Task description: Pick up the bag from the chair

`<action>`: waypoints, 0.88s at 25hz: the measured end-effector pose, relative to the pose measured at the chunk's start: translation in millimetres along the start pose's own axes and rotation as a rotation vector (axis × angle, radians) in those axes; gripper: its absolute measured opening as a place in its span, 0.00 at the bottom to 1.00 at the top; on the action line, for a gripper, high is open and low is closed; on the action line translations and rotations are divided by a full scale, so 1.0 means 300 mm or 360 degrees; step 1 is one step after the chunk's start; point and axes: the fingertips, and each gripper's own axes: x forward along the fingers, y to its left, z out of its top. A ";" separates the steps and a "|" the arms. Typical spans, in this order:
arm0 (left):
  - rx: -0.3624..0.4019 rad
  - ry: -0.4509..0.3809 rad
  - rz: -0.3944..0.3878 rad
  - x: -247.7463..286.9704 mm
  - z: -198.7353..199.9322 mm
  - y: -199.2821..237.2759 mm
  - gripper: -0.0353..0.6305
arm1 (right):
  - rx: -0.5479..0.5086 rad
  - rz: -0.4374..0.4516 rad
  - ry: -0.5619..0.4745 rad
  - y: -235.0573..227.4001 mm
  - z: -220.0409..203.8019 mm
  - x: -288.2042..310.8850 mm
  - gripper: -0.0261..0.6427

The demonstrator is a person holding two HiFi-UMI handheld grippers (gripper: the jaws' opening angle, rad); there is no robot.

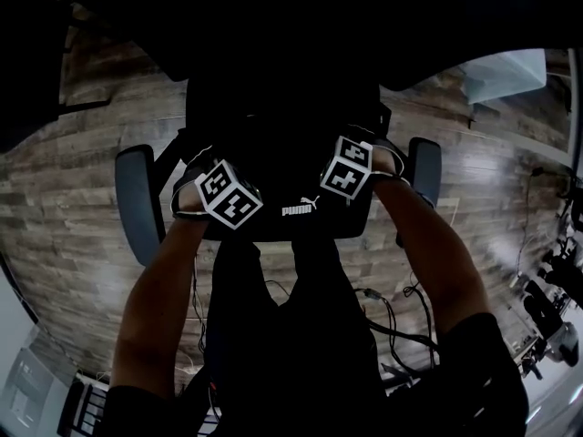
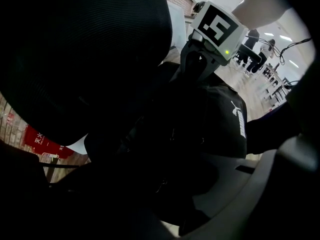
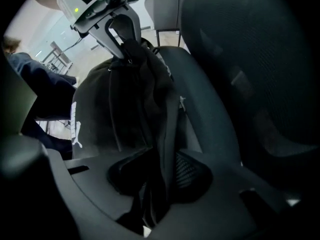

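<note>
A black bag (image 1: 291, 185) with a white logo lies on the seat of a chair with grey armrests (image 1: 137, 198). My left gripper (image 1: 219, 209) sits on the bag's left top and my right gripper (image 1: 351, 176) on its right top, both pointing down. In the right gripper view the left gripper (image 3: 120, 34) pinches a fold of the bag (image 3: 125, 104). A dark strap of it runs between my right gripper's (image 3: 155, 194) grey jaws. In the left gripper view the right gripper (image 2: 197, 66) grips the bag (image 2: 220, 119); my left jaws are lost in darkness.
The chair's mesh backrest (image 2: 85, 49) rises close behind the bag. Wooden floor (image 1: 82, 162) surrounds the chair, with cables (image 1: 392, 317) near my feet and equipment (image 1: 556, 308) at the right. A pale box (image 1: 501, 76) stands far right. A person in blue (image 3: 45, 84) stands nearby.
</note>
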 end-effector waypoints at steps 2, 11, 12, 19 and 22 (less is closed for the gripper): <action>-0.0017 -0.0023 0.0023 -0.022 0.002 -0.003 0.25 | 0.0023 -0.0016 -0.0025 0.005 0.004 -0.025 0.18; -0.0073 -0.0116 0.0063 -0.160 0.025 -0.037 0.21 | 0.0114 -0.0048 -0.0093 0.044 0.013 -0.167 0.13; -0.0075 -0.0127 0.0076 -0.179 0.029 -0.035 0.21 | 0.0123 -0.0058 -0.0106 0.045 0.017 -0.187 0.13; -0.0091 -0.0210 0.0173 -0.350 0.051 -0.024 0.20 | 0.0168 -0.0109 -0.0218 0.078 0.053 -0.358 0.13; -0.0078 -0.0246 0.0222 -0.434 0.077 -0.007 0.19 | 0.0186 -0.0144 -0.0264 0.077 0.071 -0.437 0.13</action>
